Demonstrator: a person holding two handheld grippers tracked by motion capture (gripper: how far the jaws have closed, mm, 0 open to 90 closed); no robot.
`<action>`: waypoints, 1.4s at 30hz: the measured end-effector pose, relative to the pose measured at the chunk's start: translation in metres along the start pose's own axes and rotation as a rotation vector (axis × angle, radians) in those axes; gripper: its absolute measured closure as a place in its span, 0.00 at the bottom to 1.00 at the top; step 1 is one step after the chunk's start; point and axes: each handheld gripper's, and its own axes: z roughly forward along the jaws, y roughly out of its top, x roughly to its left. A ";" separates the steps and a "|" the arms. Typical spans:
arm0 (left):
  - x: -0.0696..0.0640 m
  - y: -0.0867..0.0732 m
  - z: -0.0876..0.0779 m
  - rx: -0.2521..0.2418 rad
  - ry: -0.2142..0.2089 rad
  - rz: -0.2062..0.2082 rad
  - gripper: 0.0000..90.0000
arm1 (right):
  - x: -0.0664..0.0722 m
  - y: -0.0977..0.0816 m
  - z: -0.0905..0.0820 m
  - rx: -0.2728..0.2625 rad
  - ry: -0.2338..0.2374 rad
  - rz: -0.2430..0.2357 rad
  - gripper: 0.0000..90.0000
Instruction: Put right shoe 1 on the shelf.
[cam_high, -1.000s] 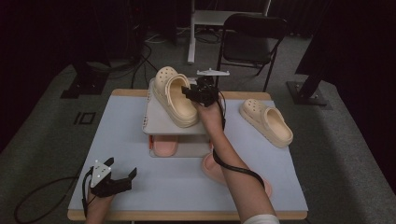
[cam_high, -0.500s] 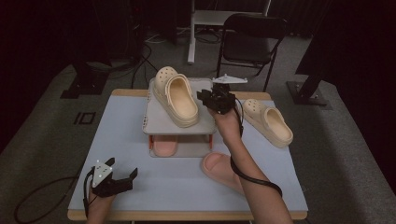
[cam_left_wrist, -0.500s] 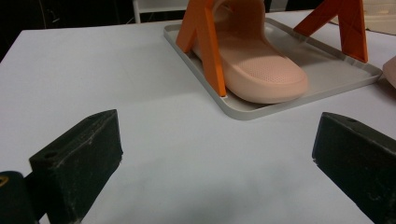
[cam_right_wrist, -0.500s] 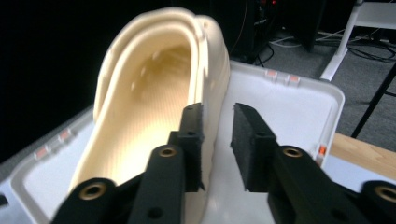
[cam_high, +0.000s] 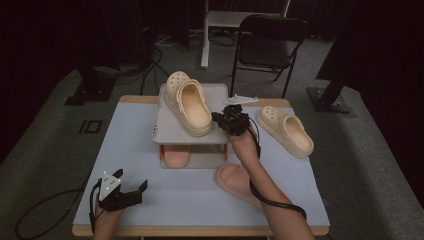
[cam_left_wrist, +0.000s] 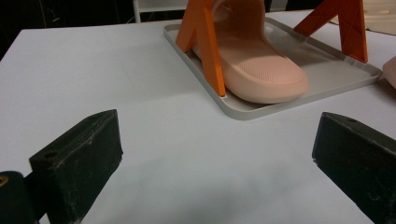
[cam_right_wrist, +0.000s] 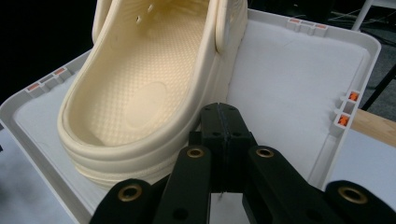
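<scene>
One cream clog (cam_high: 188, 102) rests released on the rack's top tray (cam_high: 172, 131)
Right hand-held gripper (cam_high: 226, 119) has drawn back off it, jaws just clenched empty, beside the clog's heel

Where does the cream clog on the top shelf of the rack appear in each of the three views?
High view: cream clog lies on the rack's top shelf, left of centre.
Left gripper view: no cream clog here.
Right gripper view: it lies upper left, beside the shut right gripper.
Shared landmark: the grey rack.
</scene>
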 end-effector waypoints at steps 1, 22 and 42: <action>0.000 0.000 0.000 0.000 -0.001 0.000 0.02 | 0.000 0.000 0.000 -0.002 0.002 0.008 1.00; -0.001 0.000 0.001 -0.001 -0.003 0.001 0.02 | 0.015 0.003 0.008 -0.018 0.079 0.023 1.00; -0.001 0.001 0.001 -0.001 -0.005 0.006 0.02 | 0.046 0.017 0.024 -0.029 0.135 -0.009 1.00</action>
